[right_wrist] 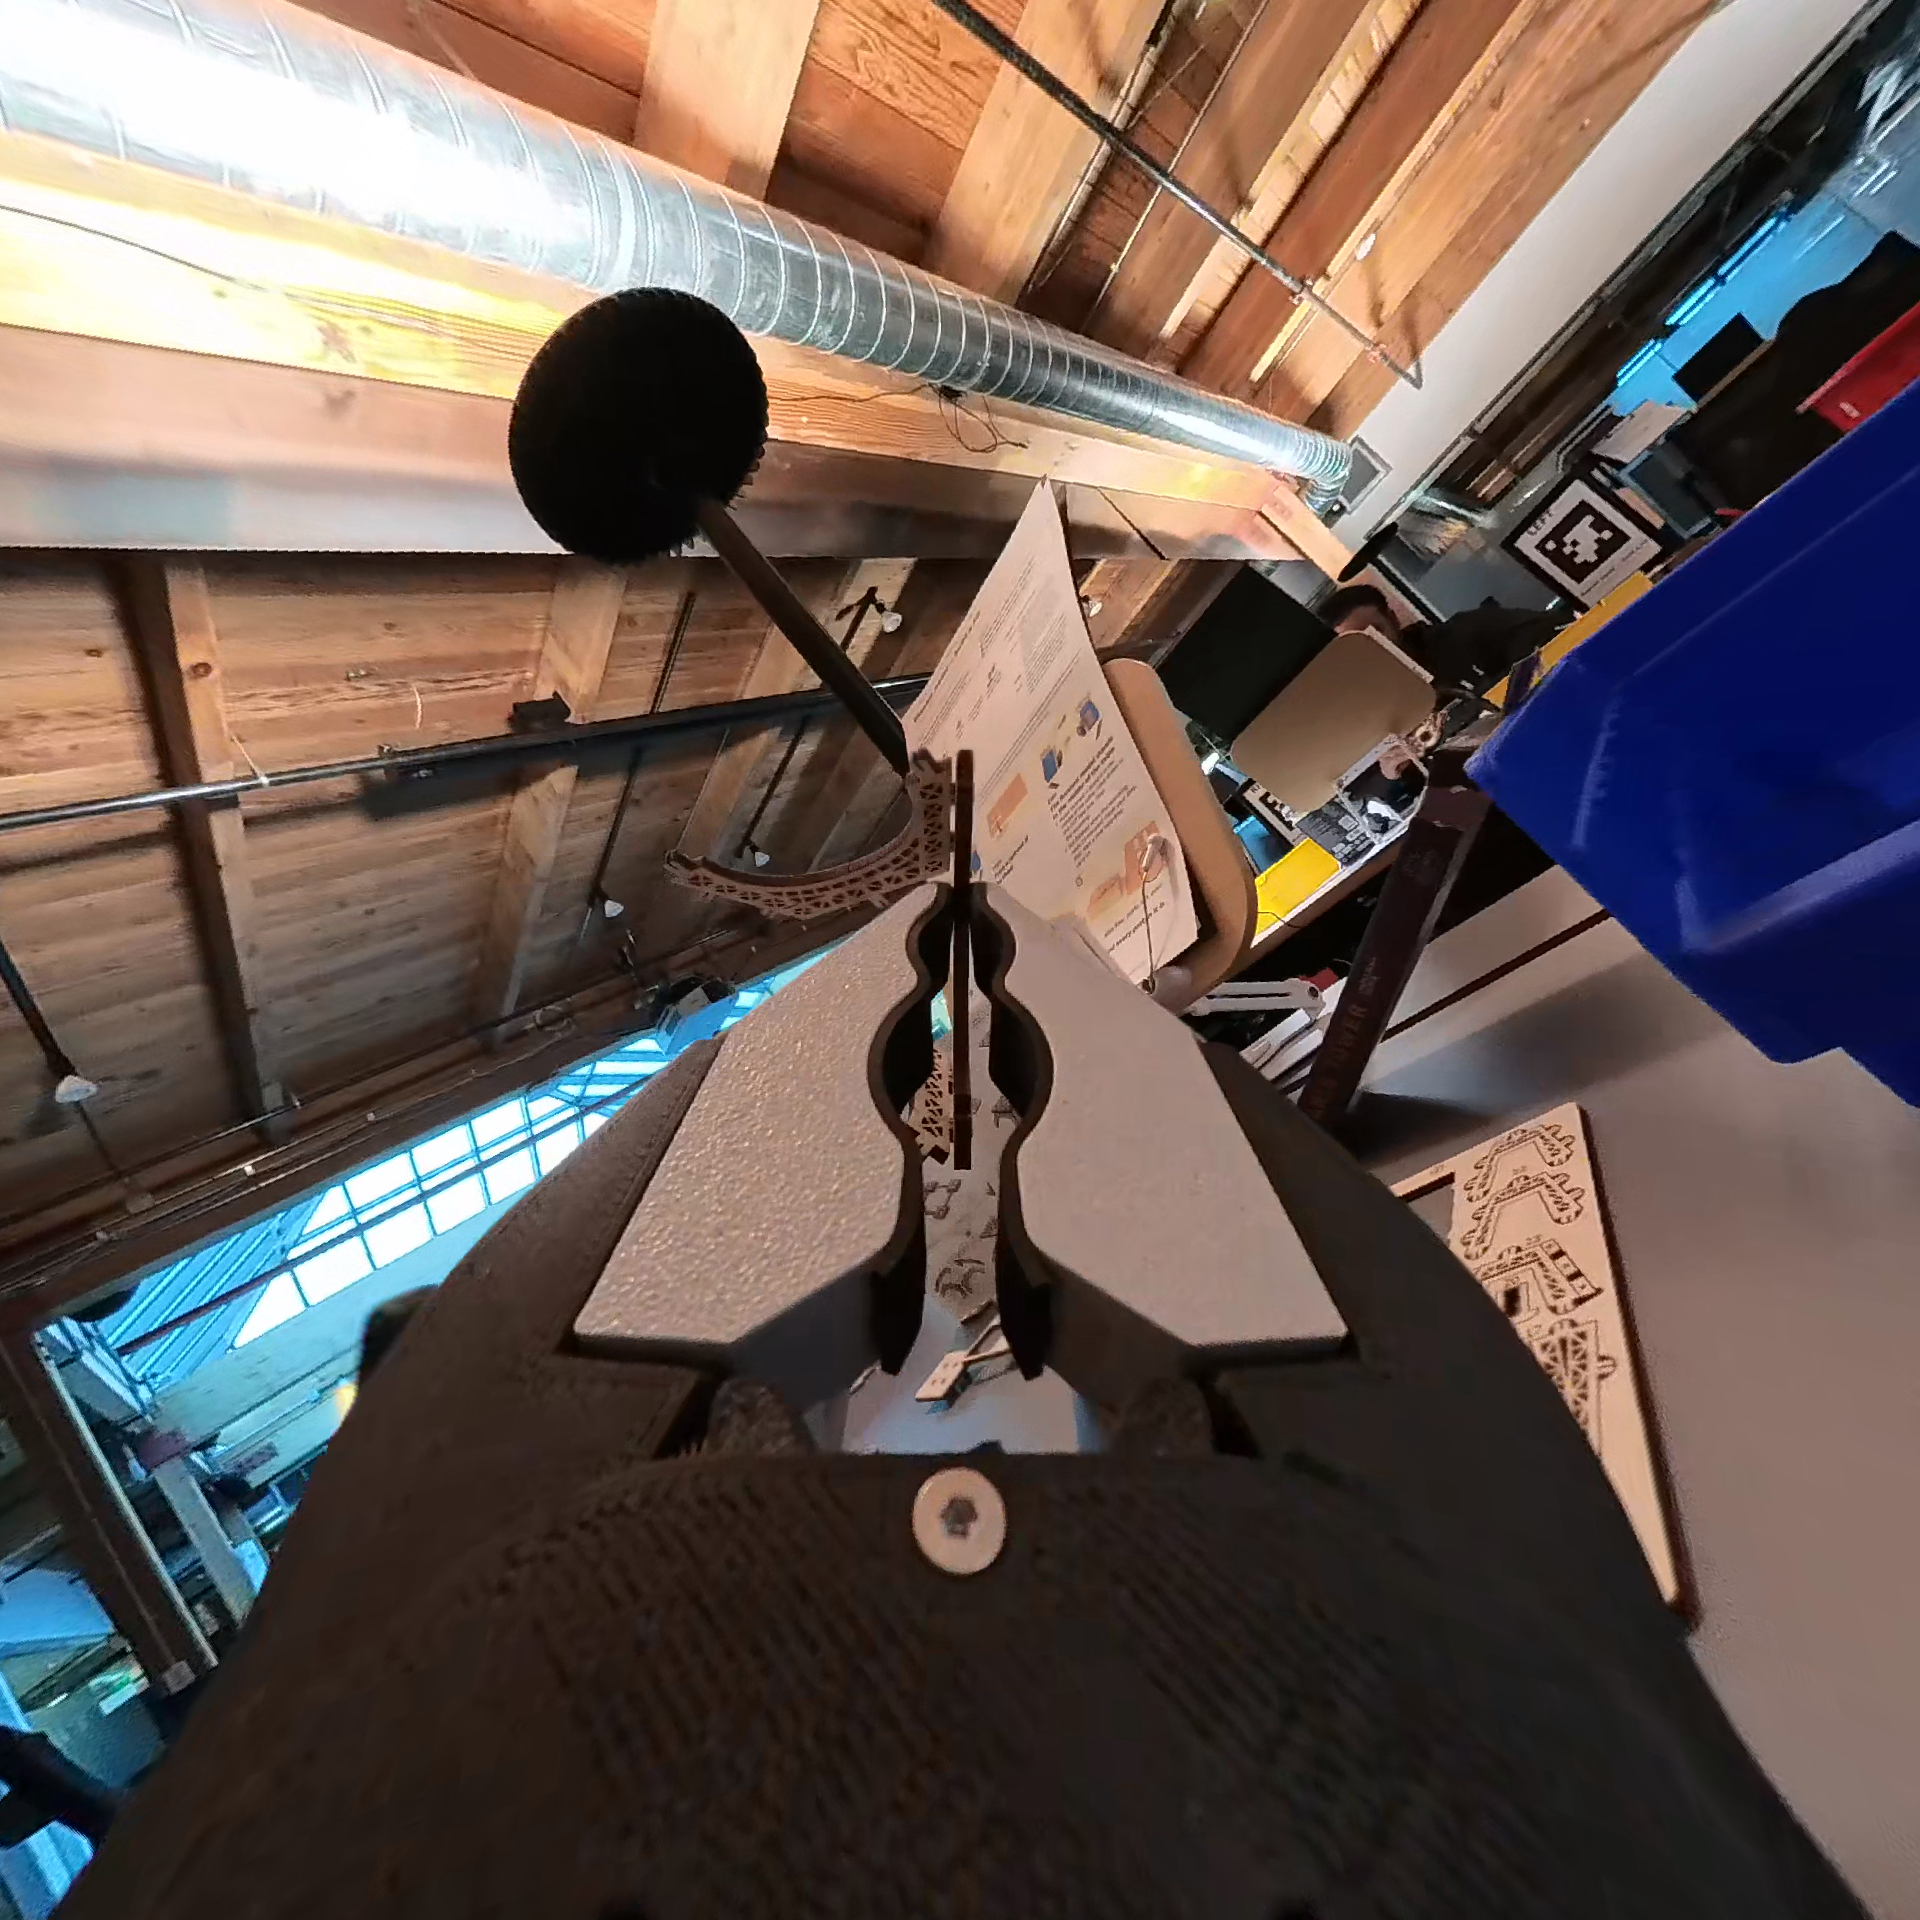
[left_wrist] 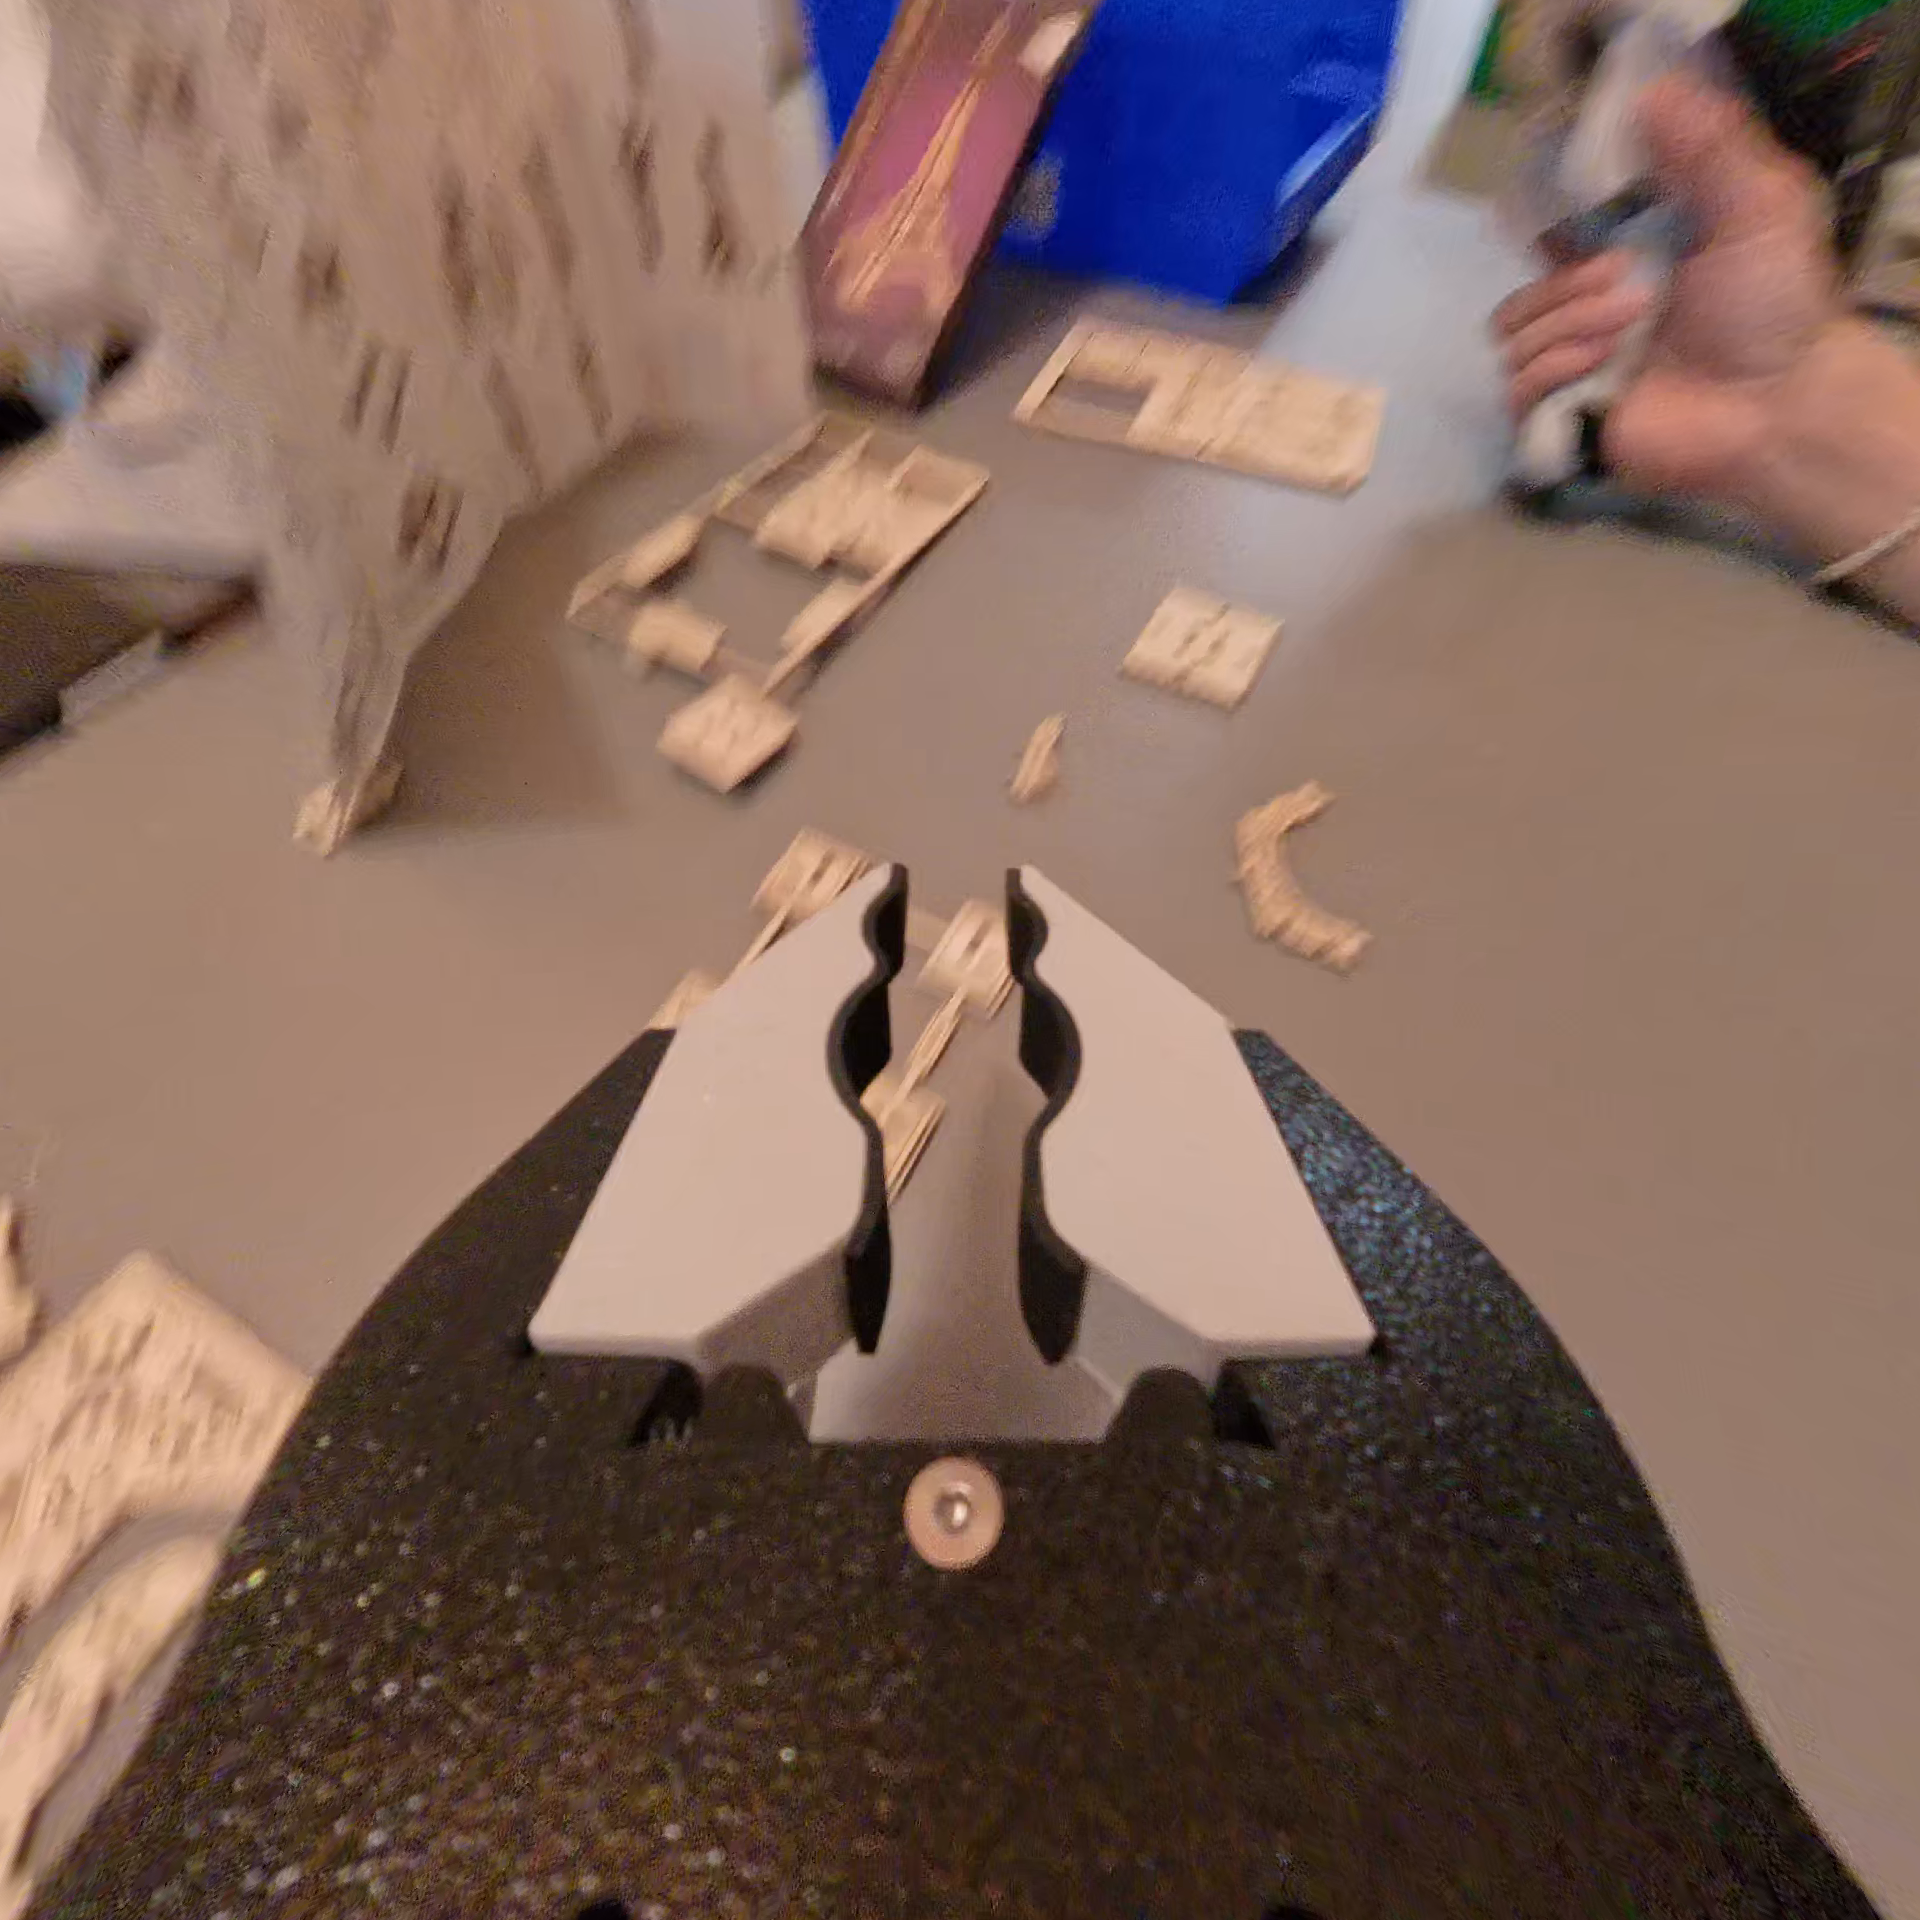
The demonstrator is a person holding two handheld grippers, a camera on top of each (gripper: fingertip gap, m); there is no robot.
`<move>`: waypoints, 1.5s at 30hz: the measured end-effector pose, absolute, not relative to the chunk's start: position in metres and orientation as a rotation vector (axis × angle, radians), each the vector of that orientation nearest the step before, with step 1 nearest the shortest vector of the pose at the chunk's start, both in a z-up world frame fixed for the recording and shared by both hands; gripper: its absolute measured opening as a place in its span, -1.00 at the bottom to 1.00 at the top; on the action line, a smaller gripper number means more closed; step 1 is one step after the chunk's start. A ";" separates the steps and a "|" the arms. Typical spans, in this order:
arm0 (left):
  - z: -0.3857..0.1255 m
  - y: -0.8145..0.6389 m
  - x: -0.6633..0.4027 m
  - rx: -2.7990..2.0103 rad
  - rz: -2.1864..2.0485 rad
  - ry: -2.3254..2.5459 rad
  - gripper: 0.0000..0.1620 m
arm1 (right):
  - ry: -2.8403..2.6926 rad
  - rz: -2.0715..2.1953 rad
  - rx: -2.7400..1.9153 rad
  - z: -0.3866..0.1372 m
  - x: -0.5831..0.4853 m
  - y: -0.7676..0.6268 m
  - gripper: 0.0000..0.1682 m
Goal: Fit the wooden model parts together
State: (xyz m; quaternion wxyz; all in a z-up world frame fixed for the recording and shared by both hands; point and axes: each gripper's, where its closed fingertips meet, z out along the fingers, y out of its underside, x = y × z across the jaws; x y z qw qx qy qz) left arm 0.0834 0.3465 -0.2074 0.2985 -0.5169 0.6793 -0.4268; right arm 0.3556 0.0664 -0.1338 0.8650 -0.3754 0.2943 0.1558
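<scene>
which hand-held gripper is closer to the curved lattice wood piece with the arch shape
Right. The right hand-held gripper is shut on the curved lattice piece, raised toward the ceiling. The left hand-held gripper is open, low over the table among loose parts.

grey table (left_wrist: 1558, 935) – loose wooden parts (left_wrist: 1299, 883), cut-out sheets (left_wrist: 1205, 416), blue bin (left_wrist: 1174, 145).

Workshop interior, timber ceiling and grey counter

Wooden ceiling boards (right_wrist: 343, 665) and beams (right_wrist: 727, 94); silver ribbed duct (right_wrist: 727, 260) running along a beam; black rail (right_wrist: 312, 774) with small spot lamps; skylight panes (right_wrist: 436, 1184), blue daylight; white wall (right_wrist: 1558, 260); grey counter (right_wrist: 1766, 1299); blue bin (right_wrist: 1714, 831); tan chair back (right_wrist: 1330, 717).
</scene>
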 end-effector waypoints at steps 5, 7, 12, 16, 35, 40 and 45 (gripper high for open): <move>-0.200 0.230 0.152 -1.132 -1.130 1.997 -0.36 | 0.619 0.335 -0.780 -0.134 0.357 0.065 -1.00; -0.217 0.205 0.182 -1.155 -1.096 2.090 -0.29 | 0.615 0.320 -0.794 -0.134 0.357 0.064 -1.00; -0.268 0.199 0.221 -1.266 -0.924 2.312 -0.13 | 0.615 0.278 -0.806 -0.134 0.362 0.056 -1.00; -0.283 0.210 0.226 -1.326 -0.817 2.348 -0.28 | 0.631 0.266 -0.800 -0.135 0.369 0.050 -1.00; -0.273 0.197 0.203 -1.232 -0.924 2.390 -0.22 | 0.630 0.282 -0.788 -0.133 0.371 0.048 -1.00; -0.286 0.195 0.188 -1.213 -0.789 2.478 -0.23 | 0.627 0.279 -0.791 -0.132 0.371 0.048 -1.00; -0.281 0.197 0.197 -1.266 -0.858 2.379 -1.00 | 0.639 0.273 -0.765 -0.131 0.375 0.042 -1.00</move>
